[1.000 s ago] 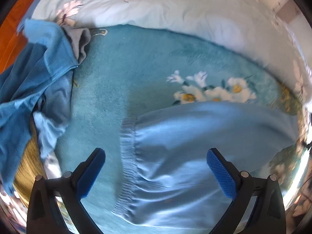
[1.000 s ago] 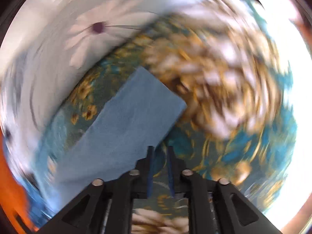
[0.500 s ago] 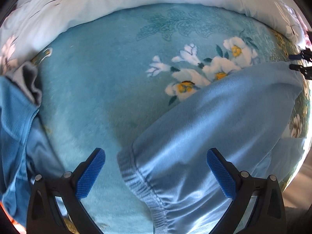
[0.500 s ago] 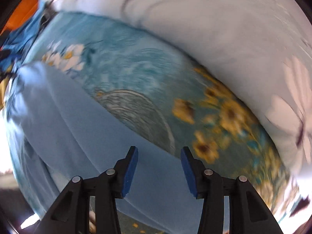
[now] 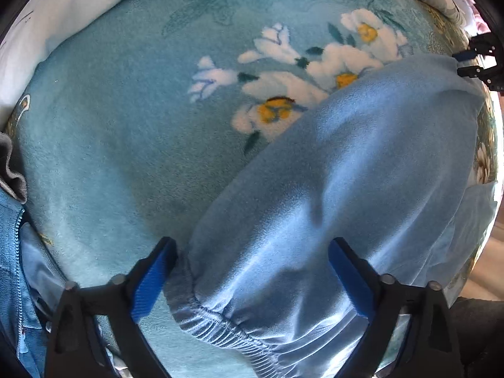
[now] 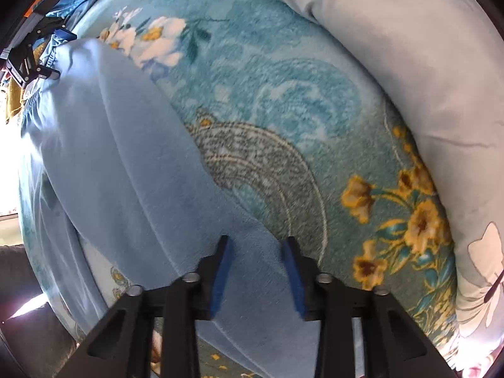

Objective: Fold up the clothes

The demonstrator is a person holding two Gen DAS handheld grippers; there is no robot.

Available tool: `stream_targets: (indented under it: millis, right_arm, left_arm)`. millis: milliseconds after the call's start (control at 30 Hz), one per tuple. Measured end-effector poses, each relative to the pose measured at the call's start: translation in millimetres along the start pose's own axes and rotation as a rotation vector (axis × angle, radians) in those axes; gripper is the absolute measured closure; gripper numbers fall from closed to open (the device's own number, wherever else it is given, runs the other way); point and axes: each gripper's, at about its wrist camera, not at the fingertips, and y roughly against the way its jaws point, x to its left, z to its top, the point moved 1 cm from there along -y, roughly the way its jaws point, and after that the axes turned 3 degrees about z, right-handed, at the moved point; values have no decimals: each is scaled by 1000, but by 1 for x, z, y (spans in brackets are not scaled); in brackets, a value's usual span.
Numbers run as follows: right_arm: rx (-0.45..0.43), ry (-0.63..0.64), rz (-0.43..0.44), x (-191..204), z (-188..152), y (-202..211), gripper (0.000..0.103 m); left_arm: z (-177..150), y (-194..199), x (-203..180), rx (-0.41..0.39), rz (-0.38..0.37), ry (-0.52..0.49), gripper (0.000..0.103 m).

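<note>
Both claws just been closing over the pants (image 5: 330, 189), left (image 5: 249, 283) wide, right (image 6: 256, 271) narrow, neither pinching yet, so they could grab blanket (image 5: 126, 126) fuzz underneath too.

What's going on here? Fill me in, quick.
A person is folding clothes on a bed, working a pair of tongs in each hand. Light blue pants lie stretched over a teal floral blanket. The left tongs straddle the ribbed cuff; their jaws have just been closing. The right tongs sit over the other end, also closing, fabric between them but not pinched yet.
</note>
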Motion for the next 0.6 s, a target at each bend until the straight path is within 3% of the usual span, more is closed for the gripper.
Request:
stream_targets:
  millis: [100,167,200,233,300,600]
  right_arm:
    - [-7,-27,-2,-2,-8,2,95]
    - [-18,-58,8,-6,-14,5,98]
    - [-20,-69,14,-7,-17,7,99]
    - [-26,-78,14,-9,-20,9,99]
    - [-37,-91,10,-12,-25,12,99]
    - [-168,-154,-124,-47,-29,55,100]
  left_arm:
    - [1,3,6,-19,-46,45,33]
    - [2,6,12,-31,-111,92,47]
    - [3,7,14,-34,-122,105,59]
    - [3,7,14,-33,-114,110,75]
    - [5,5,11,-25,-73,98,93]
    - [30,43,7,-177,44,142,97]
